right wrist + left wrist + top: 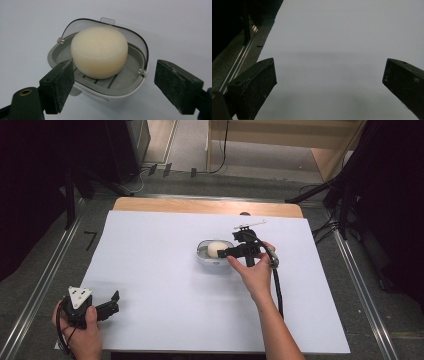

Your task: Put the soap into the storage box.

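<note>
Soap (99, 52): pale cream, rounded oval bar, smooth and matte, no marks visible. It lies flat in a grey soap dish (130, 80) with a slatted floor and a clear hinged lid (140, 42) standing open behind it.

Position: dish sits on the white sheet (150, 285) covering the counter, right of centre, nearer the far edge.

Orientation: dish's long axis runs roughly parallel to the far edge; soap's long axis follows it.

Right claw (113, 86): jaws apart, just in front of the dish and flanking it, pads not pressing on anything. It comes in from the dish's right side in the high view (226, 252).

Left claw (116, 302): jaws apart, nothing between them, near the near-left corner, well apart from the dish.
</note>
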A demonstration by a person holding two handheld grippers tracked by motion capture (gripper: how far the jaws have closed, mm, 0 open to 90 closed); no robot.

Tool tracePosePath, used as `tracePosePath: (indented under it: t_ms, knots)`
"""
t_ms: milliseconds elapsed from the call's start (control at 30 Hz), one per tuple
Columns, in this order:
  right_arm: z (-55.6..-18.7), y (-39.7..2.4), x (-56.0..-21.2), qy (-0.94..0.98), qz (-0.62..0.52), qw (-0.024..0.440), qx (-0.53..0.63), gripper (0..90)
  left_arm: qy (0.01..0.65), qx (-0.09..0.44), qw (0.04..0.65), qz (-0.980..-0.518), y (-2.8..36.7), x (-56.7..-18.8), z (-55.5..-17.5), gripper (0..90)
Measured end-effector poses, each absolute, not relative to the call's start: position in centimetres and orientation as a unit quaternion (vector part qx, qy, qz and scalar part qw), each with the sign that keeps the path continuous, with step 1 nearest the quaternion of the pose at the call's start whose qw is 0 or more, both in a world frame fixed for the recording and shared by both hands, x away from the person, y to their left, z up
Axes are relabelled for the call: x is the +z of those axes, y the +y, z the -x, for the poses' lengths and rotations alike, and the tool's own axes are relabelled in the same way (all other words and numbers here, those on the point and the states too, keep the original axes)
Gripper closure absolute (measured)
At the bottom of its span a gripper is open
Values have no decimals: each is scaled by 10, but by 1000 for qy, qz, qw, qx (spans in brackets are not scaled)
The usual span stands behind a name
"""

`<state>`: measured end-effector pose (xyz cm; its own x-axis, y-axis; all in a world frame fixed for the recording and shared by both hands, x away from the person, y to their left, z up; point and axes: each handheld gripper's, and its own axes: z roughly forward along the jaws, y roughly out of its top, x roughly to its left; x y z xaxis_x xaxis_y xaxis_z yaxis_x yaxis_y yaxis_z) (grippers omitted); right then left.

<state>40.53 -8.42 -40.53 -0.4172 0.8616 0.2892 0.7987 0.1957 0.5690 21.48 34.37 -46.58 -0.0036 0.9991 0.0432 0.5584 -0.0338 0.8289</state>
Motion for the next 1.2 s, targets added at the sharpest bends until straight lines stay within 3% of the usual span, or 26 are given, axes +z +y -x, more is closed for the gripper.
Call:
tracePosePath:
  t_ms: [1200]
  knots:
    - [-375, -156, -429, 755, -564, 54, 332, 159, 617, 348, 318, -630, 343, -466, -215, 0]
